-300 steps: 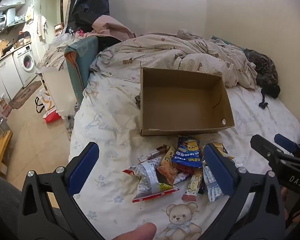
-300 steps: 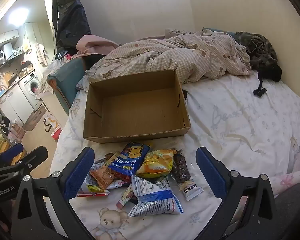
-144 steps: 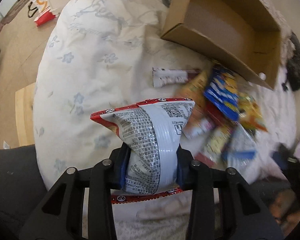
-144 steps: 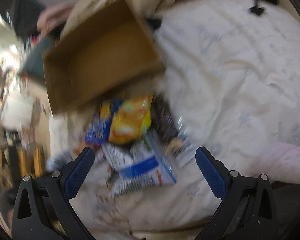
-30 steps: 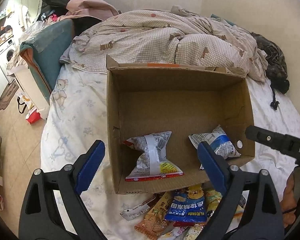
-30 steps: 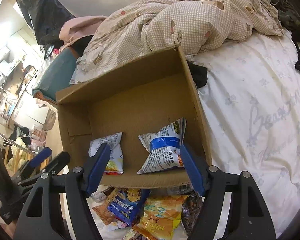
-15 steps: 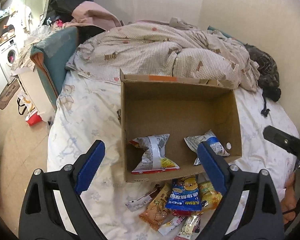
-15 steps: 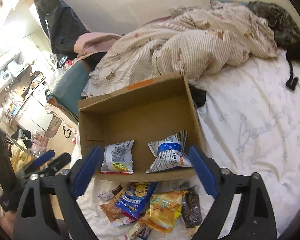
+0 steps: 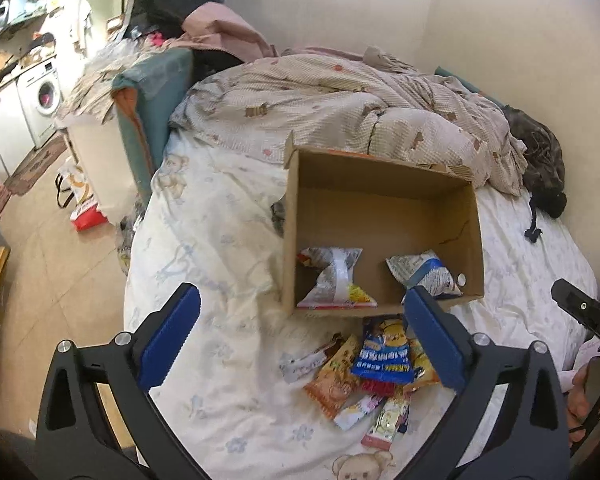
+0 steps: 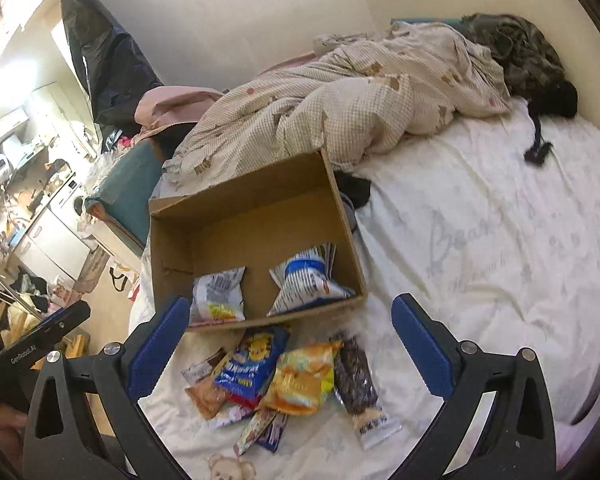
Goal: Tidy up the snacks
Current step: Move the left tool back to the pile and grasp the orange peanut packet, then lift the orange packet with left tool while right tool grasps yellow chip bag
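An open cardboard box [image 9: 384, 196] [image 10: 260, 208] lies on the bed. Inside it are a white and red snack bag [image 9: 334, 278] [image 10: 218, 294] and a white and blue snack bag [image 9: 424, 272] [image 10: 306, 278]. A pile of loose snacks lies on the sheet in front of the box, with a blue packet [image 9: 384, 354] [image 10: 252, 362], an orange packet [image 10: 300, 378] and a dark bar [image 10: 356, 376] among them. My left gripper [image 9: 300, 340] is open and empty above the sheet, near the pile. My right gripper [image 10: 288, 352] is open and empty above the pile.
A crumpled checked duvet [image 9: 340, 108] [image 10: 360, 100] lies behind the box. Dark clothing [image 9: 540, 160] [image 10: 520, 52] lies by the wall. The bed's left edge drops to a tiled floor [image 9: 52, 248], with a teal chair [image 9: 148, 92] and a washing machine [image 9: 42, 100] beyond.
Both grippers have pulled back and up from the box, so the box looks smaller and more of the snack pile shows. Both snack bags lie still in the box.
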